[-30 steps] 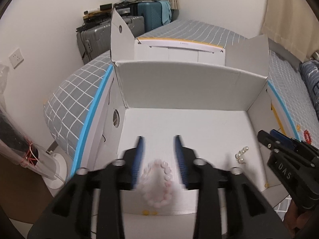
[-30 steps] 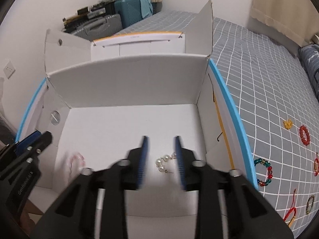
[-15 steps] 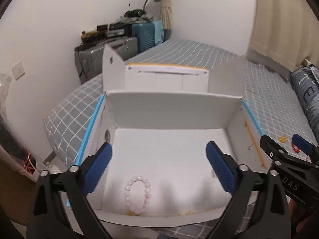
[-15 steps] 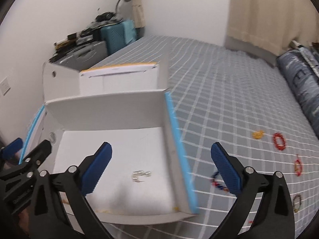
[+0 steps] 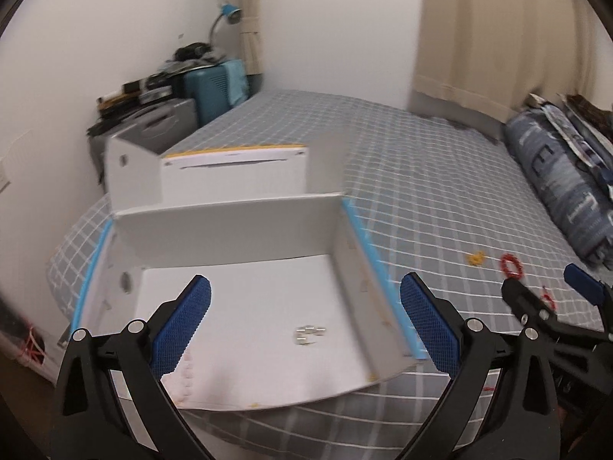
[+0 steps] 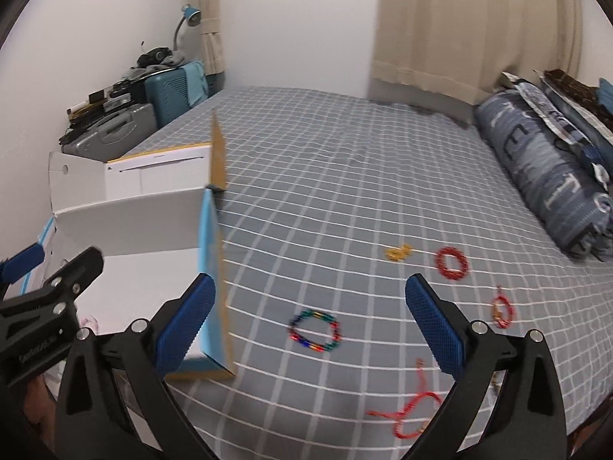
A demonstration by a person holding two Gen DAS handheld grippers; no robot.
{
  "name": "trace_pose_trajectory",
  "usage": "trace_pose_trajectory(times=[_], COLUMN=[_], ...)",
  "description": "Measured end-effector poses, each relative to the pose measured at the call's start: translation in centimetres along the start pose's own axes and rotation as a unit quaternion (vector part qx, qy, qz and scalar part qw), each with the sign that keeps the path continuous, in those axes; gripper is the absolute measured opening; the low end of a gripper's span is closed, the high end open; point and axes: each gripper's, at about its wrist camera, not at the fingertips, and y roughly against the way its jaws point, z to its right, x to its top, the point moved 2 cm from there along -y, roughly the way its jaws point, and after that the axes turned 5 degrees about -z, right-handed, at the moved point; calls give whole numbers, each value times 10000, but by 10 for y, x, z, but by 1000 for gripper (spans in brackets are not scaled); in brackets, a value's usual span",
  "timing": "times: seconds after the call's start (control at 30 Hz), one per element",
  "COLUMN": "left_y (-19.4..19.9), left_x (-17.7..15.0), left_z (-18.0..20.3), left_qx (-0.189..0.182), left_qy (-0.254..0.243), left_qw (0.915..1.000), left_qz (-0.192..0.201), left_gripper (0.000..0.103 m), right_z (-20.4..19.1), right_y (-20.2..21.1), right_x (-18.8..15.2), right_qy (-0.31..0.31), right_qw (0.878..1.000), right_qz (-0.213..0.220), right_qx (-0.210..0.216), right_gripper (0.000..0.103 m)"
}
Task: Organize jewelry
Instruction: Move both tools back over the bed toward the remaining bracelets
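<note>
An open white cardboard box (image 5: pixel 230 230) lies on the grey checked bed. Inside it are pearl earrings (image 5: pixel 309 333) and a pink bead bracelet (image 5: pixel 186 377), partly hidden behind my left finger. My left gripper (image 5: pixel 304 326) is open and empty above the box's front. My right gripper (image 6: pixel 312 322) is open and empty above the bed, right of the box (image 6: pixel 153 226). Under it lies a multicoloured bead bracelet (image 6: pixel 315 330). A red bracelet (image 6: pixel 451 262), a yellow piece (image 6: pixel 398 253), a small red-gold ring (image 6: pixel 502 310) and a red cord (image 6: pixel 412 410) lie around.
A rolled blue quilt (image 6: pixel 551 176) lies along the bed's right side. Suitcases (image 6: pixel 115 130) and a blue lamp (image 6: pixel 189 15) stand by the wall at the back left. A beige curtain (image 6: pixel 479 27) hangs behind.
Both grippers opened wide, letting go of the pink bracelet and the pearl earrings in the box. Both then pulled back and swung right; the right one now looks at the bed.
</note>
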Motion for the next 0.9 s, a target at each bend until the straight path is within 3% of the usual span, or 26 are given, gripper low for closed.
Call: trace_pose_trajectory(times=[0.43, 0.9], left_y=[-20, -103], left_x=[-11, -44], left_z=[99, 186], left_qx=[-493, -773], left_qy=[-508, -978], left_qw=[9971, 9864], left_qz=[-295, -1070], left_gripper=[97, 97], right_z=[90, 144], right_y=[10, -35], right_x=[-44, -103], right_qy=[-364, -585], right_qw=[9984, 9939], right_qz=[-257, -889], right_qx=[-343, -287], right_gripper=[96, 95])
